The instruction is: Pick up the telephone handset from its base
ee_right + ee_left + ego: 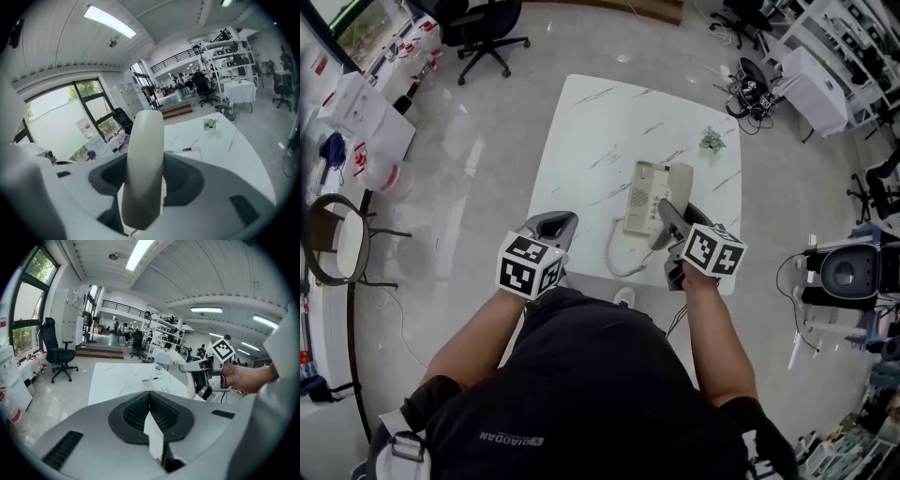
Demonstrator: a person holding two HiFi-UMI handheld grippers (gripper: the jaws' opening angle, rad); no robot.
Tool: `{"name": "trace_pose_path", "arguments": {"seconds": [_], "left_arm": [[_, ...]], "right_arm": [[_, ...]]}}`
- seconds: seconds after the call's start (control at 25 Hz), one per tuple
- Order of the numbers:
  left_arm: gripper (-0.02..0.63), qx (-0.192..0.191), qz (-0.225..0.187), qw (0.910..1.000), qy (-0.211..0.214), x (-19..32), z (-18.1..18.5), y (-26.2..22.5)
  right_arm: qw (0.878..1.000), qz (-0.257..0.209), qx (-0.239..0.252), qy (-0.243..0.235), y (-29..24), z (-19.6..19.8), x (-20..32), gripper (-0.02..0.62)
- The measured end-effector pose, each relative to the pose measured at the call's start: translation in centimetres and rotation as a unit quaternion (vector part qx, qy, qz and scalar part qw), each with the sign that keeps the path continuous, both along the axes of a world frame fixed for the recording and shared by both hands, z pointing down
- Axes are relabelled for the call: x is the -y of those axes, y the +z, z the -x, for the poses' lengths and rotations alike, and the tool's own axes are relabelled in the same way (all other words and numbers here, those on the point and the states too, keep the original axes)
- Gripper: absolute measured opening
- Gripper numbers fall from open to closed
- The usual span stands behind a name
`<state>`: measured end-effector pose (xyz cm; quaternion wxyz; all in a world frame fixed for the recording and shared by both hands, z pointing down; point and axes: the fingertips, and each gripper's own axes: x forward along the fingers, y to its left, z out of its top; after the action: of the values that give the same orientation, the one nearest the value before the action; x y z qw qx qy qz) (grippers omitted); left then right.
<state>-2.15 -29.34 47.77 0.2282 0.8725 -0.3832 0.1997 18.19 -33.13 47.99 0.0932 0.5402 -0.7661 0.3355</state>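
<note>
Cream telephone handset (143,168) clamped in the right gripper (669,216), forearm reaching over the base (639,197), left gripper (150,412) held alongside, jaws together, empty

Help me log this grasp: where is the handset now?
The handset is clamped in the right tongs, held by the right side of the phone base over the white table.

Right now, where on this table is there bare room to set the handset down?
The table's whole left half, between its left edge and the phone base, is bare, as is the far strip up to the plant. It is crowded at the near right: base, coiled cord, and the right gripper holding the handset.
</note>
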Motion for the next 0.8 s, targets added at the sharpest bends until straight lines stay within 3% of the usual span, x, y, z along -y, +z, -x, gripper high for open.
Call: {"name": "trace_pose_path", "arguments": {"seconds": [0.2, 0.52, 0.8], "left_arm": [[0.000, -0.015, -0.010, 0.9998, 0.006, 0.8, -1.2, -1.5], [0.000, -0.015, -0.038, 0.9989, 0.023, 1.5, -3.3, -3.2], [0.000, -0.011, -0.036, 0.9987, 0.034, 1.3, -4.0, -3.0]], "right_arm": [[0.998, -0.053, 0.035, -0.001, -3.7, -0.8, -2.6, 0.221], [0.994, -0.105, 0.028, -0.006, -6.5, -2.4, -5.4, 0.221], [0.992, -0.122, 0.023, 0.002, -6.6, -4.3, -7.0, 0.221]]}}
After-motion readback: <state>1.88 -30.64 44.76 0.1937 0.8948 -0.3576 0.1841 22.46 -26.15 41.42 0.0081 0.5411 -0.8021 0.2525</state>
